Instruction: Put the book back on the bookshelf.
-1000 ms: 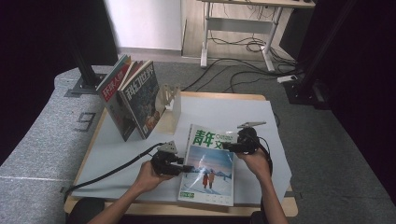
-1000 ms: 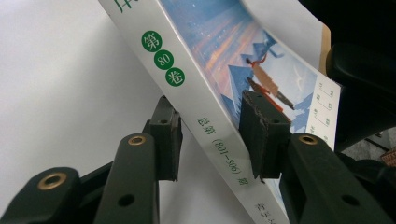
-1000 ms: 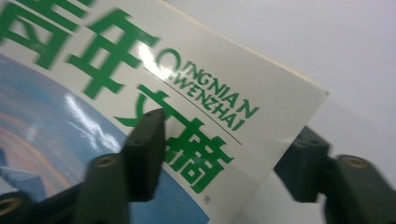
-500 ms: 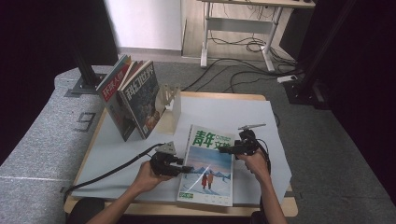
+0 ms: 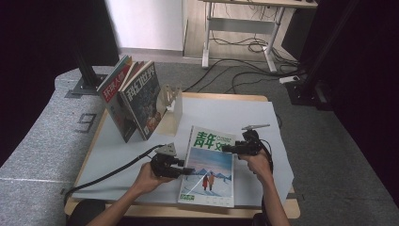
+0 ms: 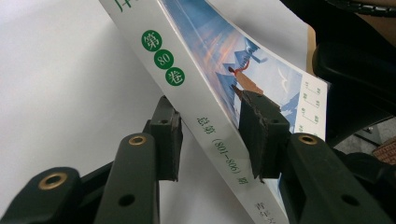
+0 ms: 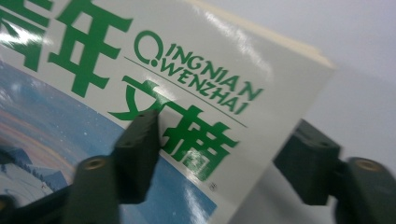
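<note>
Both tongs [image 5: 187, 170] [image 5: 229, 149] straddle magazine [image 5: 209, 176] edges, apparently ungripped.

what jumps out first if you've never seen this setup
The thick green-titled magazine lying near the table's front edge, with the left gripper clamped on its spine edge and the right gripper at its upper right edge. Behind, two magazines stand upright at the table's back left corner.

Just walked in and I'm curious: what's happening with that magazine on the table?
A person holds tongs in each hand and works on a thick magazine lying on the table. The left tongs straddle its spine edge, with one jaw on the cover. The right tongs, jaws just closing, straddle its opposite edge near the title. More magazines stand upright behind.
</note>
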Demonstrator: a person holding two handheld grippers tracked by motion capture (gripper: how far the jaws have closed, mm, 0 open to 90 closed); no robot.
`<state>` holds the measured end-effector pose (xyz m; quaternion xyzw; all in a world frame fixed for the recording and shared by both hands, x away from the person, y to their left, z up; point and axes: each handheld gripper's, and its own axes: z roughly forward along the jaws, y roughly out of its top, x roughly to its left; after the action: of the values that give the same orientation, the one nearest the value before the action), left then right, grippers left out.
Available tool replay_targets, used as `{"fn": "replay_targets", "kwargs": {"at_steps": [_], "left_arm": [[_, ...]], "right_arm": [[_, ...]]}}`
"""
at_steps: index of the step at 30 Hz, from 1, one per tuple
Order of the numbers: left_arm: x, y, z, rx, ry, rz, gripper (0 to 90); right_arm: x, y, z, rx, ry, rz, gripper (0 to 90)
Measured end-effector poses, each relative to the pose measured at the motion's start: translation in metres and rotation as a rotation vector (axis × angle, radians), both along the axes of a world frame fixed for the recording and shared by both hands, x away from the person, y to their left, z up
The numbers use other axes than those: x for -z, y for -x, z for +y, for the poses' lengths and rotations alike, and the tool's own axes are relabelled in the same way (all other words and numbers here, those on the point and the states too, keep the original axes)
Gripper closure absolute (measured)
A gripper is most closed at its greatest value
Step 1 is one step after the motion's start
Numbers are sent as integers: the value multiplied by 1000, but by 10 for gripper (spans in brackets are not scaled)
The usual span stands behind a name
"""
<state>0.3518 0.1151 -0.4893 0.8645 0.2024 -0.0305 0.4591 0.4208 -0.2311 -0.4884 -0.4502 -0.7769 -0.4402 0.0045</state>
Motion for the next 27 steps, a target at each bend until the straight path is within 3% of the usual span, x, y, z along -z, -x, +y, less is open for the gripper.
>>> {"fn": "replay_targets", "kwargs": {"at_steps": [8,14,24,27], "left_arm": [[-2,-1,1,9,-1,10,605],[-4,-2,1,22,1,18,608],[-12,-8,4,15,45,36,652],[-17,-11,6,-1,63,15,667]], "right_arm": [[-13,8,-9,25,12,-63,695],[-21,11,-7,18,39,-93,721],[-51,18,-8,30,20,-185,744],[-62,20,-9,35,-2,-218,754]]}}
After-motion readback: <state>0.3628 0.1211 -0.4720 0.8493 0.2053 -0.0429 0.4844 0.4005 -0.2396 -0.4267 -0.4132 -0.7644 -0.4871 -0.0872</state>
